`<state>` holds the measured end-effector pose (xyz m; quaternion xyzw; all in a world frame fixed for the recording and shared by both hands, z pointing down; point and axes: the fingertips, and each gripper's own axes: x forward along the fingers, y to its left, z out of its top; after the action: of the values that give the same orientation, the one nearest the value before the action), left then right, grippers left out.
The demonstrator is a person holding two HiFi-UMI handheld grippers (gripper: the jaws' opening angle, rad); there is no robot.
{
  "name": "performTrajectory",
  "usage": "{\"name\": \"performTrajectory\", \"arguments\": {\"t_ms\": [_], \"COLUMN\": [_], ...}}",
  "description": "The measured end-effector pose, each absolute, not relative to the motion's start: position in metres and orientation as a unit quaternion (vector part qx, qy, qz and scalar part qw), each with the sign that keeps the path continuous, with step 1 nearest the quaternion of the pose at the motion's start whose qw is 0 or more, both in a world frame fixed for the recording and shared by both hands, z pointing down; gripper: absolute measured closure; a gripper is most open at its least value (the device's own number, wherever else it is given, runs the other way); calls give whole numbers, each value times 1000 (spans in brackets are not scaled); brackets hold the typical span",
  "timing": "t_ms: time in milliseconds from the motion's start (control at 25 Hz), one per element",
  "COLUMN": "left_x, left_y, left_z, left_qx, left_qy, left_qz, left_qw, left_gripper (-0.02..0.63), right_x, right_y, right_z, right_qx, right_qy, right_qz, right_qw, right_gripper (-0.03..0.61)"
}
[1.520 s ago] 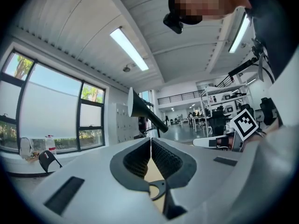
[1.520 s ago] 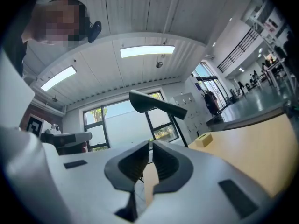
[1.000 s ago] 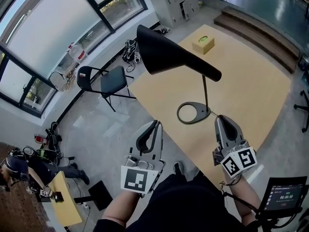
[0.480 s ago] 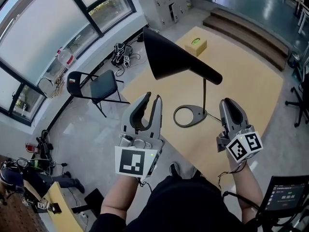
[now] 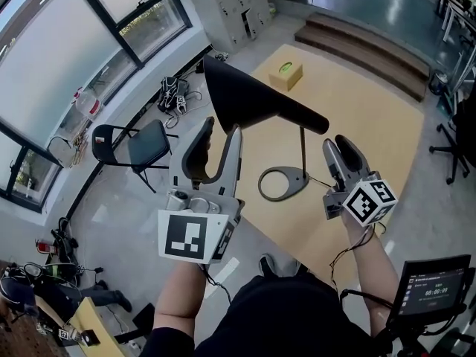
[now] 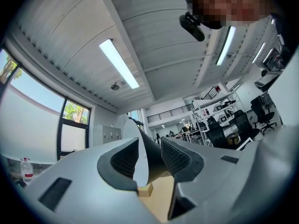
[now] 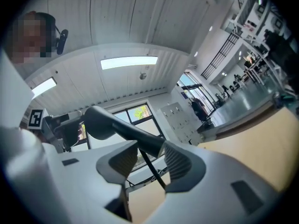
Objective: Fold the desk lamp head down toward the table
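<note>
A black desk lamp stands on the wooden table (image 5: pixel 372 140), with its cone-shaped head (image 5: pixel 242 95) raised, a thin stem (image 5: pixel 301 151) and a ring base (image 5: pixel 281 184). My left gripper (image 5: pixel 221 131) is held up just below the shade's near rim. Its jaws have just been opening and stand open. In the left gripper view the shade (image 6: pixel 150 154) shows in the gap of the left gripper (image 6: pixel 148 158), untouched by the pads. My right gripper (image 5: pixel 336 153) is right of the stem, also just opened. The right gripper (image 7: pixel 150 160) looks at the stem (image 7: pixel 154 171) and the head's rear end (image 7: pixel 100 121).
A small yellow box (image 5: pixel 285 75) sits at the table's far end. A black chair (image 5: pixel 141 146) stands on the floor to the left, below the windows. Steps (image 5: pixel 364 47) rise beyond the table. A screen (image 5: pixel 435 285) is at the lower right.
Both grippers went from shut to open. The left one rose and moved forward up to the lamp's shade. The right one moved forward beside the stem.
</note>
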<state>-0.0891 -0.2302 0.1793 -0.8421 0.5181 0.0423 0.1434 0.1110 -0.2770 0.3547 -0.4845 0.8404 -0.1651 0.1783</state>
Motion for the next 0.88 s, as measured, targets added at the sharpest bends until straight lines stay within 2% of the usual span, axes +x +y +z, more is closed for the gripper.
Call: {"name": "performTrajectory", "arguments": {"t_ms": [520, 560, 600, 640, 880], "left_x": [-89, -89, -89, -89, -90], "left_y": [-230, -229, -227, -226, -226], "left_z": [177, 178, 179, 180, 179], "left_qx": [-851, -852, -854, -856, -861], "left_qy": [509, 507, 504, 501, 492], "left_qz": [49, 52, 56, 60, 77], "left_qw": [121, 119, 115, 112, 103], "left_gripper": [482, 494, 549, 563, 571], "right_x": [100, 101, 101, 102, 105], "right_y": [-294, -293, -293, -292, -292], "right_z": [357, 356, 356, 356, 354], "right_qx": [-454, -451, -448, -446, -448], "right_qy": [844, 844, 845, 846, 848], "right_qz": [-202, -204, -205, -206, -203], "right_qw": [203, 206, 207, 206, 197], "right_gripper": [414, 414, 416, 425, 445]}}
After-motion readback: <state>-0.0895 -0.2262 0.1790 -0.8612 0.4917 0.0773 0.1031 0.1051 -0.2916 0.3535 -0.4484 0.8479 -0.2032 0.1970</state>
